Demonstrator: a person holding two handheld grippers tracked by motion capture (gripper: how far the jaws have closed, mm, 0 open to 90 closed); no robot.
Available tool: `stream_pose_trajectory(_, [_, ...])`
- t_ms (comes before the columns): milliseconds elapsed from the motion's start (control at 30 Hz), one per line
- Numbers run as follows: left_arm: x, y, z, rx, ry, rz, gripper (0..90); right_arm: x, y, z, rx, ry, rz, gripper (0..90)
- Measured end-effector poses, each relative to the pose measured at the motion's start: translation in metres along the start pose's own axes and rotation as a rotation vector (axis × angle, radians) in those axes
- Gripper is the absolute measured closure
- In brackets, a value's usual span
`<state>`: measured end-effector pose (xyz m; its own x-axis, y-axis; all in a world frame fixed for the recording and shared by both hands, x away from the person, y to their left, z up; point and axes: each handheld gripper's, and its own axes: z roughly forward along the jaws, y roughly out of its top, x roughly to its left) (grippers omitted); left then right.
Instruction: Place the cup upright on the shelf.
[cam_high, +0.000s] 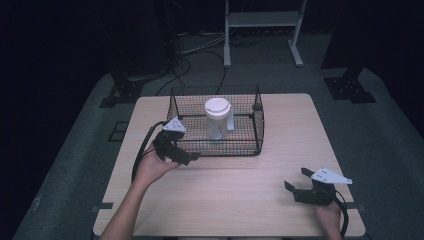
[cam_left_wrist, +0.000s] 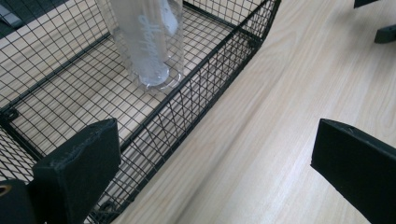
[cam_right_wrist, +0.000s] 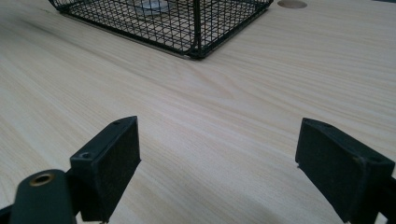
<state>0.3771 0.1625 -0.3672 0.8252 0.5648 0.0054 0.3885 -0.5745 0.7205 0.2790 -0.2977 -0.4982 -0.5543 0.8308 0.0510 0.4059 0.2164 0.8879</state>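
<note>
Clear cup standing upright inside wire basket. Left tongs hovering at basket's near-left corner, jaws apart, gripping nothing. Right tongs resting well right of basket, spread, idle. Grasp not yet made.

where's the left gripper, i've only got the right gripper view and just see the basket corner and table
Observer: The left gripper hovers at the wire basket's near-left corner, jaws open.
Operator: anything in the basket
Observer: A clear bottle with a white lid stands upright inside, seen in the high view.
Operator: is it touching the basket wall
Observer: No; in the left gripper view its base stands on the mesh floor, apart from the near wall.
</note>
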Motion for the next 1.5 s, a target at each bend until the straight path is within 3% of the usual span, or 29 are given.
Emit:
stream_pose_trajectory(567, [-0.014, -0.018, -0.006, -0.039, -0.011, 0.004, 0.6, 0.0, 0.0, 0.0, 0.0, -0.004, 0.0, 12.9])
stream_pose_trajectory(1167, [-0.021, -0.047, -0.003, -0.052, -0.008, -0.019, 0.7, 0.001, 0.0, 0.0, 0.003, -0.003, -0.003, 12.9])
stream_pose_trajectory(1500, [-0.026, -0.071, -0.005, -0.098, 0.005, -0.026, 0.7, 0.001, 0.0, 0.0, 0.002, -0.003, -0.004, 12.9])
